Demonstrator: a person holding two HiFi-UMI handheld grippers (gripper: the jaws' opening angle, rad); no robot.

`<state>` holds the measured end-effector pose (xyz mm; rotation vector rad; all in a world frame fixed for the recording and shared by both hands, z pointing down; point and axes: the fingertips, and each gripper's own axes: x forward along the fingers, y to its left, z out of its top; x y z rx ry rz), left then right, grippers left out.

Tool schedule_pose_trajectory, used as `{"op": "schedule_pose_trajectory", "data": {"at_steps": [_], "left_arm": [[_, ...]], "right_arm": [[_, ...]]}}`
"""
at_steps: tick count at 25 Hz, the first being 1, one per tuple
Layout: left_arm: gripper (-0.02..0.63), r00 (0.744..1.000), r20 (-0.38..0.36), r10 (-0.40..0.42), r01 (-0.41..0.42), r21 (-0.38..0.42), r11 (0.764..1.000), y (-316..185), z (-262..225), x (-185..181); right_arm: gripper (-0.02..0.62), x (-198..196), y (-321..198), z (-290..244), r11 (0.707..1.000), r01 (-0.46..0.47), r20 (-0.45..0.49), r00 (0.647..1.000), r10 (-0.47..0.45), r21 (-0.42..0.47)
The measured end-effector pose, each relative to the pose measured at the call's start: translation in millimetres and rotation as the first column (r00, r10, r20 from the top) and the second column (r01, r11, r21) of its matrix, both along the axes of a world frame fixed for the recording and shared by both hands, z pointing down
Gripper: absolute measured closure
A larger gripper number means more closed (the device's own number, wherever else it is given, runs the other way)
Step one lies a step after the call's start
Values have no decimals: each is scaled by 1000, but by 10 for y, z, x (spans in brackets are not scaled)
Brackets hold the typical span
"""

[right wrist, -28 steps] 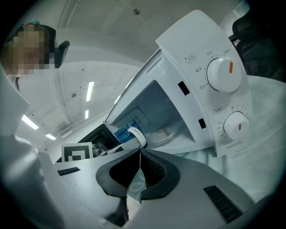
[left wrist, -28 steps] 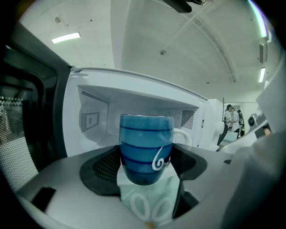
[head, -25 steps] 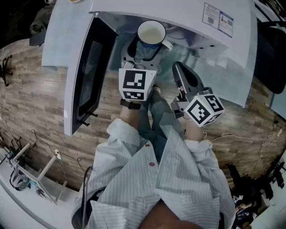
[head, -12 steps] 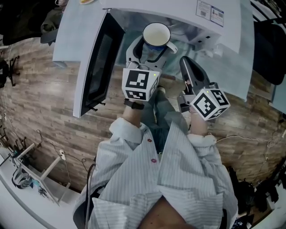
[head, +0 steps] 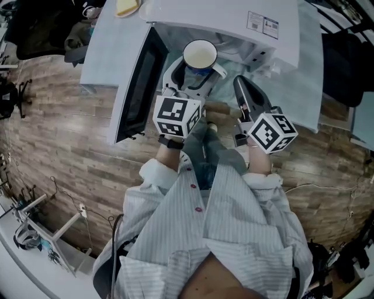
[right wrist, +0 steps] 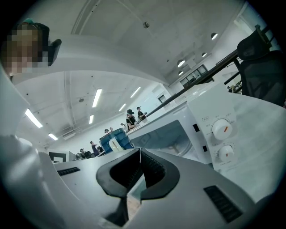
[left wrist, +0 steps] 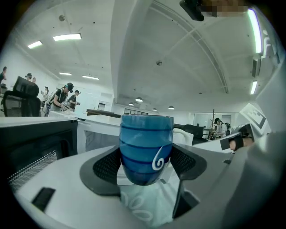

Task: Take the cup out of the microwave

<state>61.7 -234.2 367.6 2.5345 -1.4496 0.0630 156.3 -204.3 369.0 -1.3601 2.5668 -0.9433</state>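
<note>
A blue cup [left wrist: 146, 147] with darker stripes, a white swirl and a white inside [head: 199, 54] is held upright in my left gripper [head: 190, 76], whose jaws are shut on its sides. The cup hangs in front of the white microwave [head: 222, 17], whose cavity [right wrist: 167, 134] stands open with the door [head: 137, 87] swung out to the left. To the right of the cup, my right gripper [head: 245, 99] is shut with nothing between its jaws. The cup [right wrist: 115, 139] also shows at the left in the right gripper view.
The microwave's two dials [right wrist: 222, 129] are on its right panel. A pale cloth-covered table [head: 304, 76] carries the microwave. Below is wood-pattern floor [head: 64, 146]. A dark office chair [head: 345, 64] stands at the right, and people stand far off in the room [left wrist: 62, 96].
The left gripper has kept hold of the cup in front of the open cavity. The head camera has shifted, so the microwave and both grippers sit slightly higher and more central in view.
</note>
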Motion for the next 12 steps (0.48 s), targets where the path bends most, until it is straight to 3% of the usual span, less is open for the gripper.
{"op": "schedule_pose_trajectory", "data": {"at_steps": [12], "left_arm": [[247, 999, -52, 14, -14, -9, 1000, 288, -372, 22]], "right_arm": [[561, -43, 144, -420, 997, 46, -8, 999, -46, 58]]}}
